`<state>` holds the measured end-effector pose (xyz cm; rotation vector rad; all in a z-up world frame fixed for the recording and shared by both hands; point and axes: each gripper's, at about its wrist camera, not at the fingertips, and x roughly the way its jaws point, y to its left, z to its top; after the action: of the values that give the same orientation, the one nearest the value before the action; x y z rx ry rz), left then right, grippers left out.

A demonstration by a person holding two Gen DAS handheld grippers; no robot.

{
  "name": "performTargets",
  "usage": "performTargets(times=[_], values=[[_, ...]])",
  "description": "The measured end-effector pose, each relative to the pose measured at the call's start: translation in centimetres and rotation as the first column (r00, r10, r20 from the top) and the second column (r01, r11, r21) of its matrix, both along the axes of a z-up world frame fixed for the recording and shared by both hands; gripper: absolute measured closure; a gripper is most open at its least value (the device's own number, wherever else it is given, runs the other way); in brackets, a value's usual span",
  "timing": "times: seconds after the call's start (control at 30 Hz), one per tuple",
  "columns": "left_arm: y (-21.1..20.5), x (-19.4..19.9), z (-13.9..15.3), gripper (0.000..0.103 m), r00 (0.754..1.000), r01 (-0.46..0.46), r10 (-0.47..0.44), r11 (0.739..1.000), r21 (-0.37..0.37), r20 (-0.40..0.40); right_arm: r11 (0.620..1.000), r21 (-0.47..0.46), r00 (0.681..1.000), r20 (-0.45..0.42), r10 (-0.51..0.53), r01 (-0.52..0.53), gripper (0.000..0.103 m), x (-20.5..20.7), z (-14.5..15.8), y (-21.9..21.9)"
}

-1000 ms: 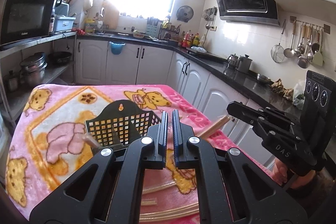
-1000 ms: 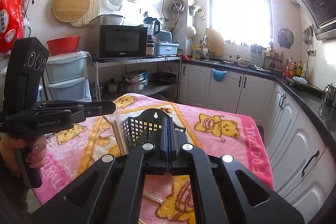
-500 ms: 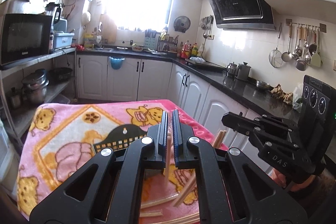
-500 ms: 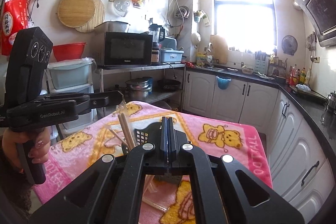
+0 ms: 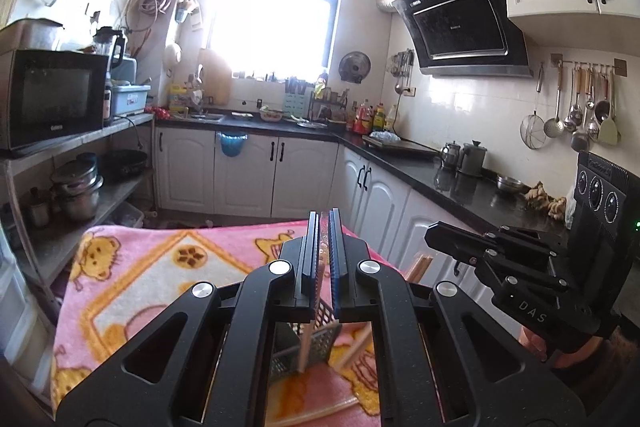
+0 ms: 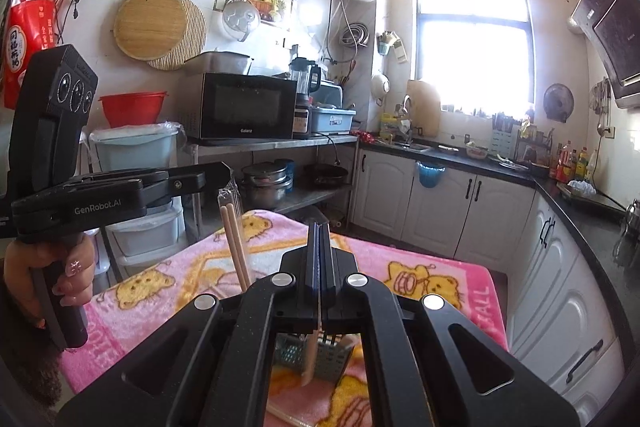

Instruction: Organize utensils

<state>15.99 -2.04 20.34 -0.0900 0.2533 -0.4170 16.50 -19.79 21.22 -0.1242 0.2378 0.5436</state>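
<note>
My left gripper (image 5: 324, 223) is shut on a pair of wooden chopsticks (image 5: 306, 347) in a clear wrapper. They hang steeply down over the black mesh utensil basket (image 5: 324, 339) on the pink blanket. The right wrist view shows the same left gripper (image 6: 226, 173) with the chopsticks (image 6: 237, 247) below its tip. My right gripper (image 6: 319, 231) is shut on a second pair of chopsticks (image 6: 310, 359), whose lower end is at the basket (image 6: 334, 357). From the left wrist view, the right gripper (image 5: 432, 233) is to the right with its chopsticks (image 5: 419, 267) under it.
The pink bear-print blanket (image 5: 160, 287) covers a small table, with more loose chopsticks (image 5: 312, 413) on it near me. White cabinets and a black counter (image 5: 460, 183) run along the right. A metal shelf with a microwave (image 6: 240, 107) and pots stands left.
Both grippers have risen, lifting their chopsticks off the blanket. The chopsticks now hang steeply over the basket, which has dropped low in both views.
</note>
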Motion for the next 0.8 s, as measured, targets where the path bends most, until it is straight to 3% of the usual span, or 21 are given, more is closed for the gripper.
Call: performTargets(times=[0.4, 0.8], values=[[0.9, 1.5, 3.0, 0.101, 0.998, -0.025, 0.026, 1.0, -0.014, 0.061, 1.0, 0.024, 0.998, 0.066, 0.014, -0.016, 0.102, 1.5, 3.2, 0.6], [1.1, 4.5, 2.8, 0.101, 0.998, -0.041, 0.042, 0.999, -0.023, 0.042, 0.999, 0.038, 0.997, 0.063, -0.037, 0.034, 0.102, 5.5, 4.3, 0.5]])
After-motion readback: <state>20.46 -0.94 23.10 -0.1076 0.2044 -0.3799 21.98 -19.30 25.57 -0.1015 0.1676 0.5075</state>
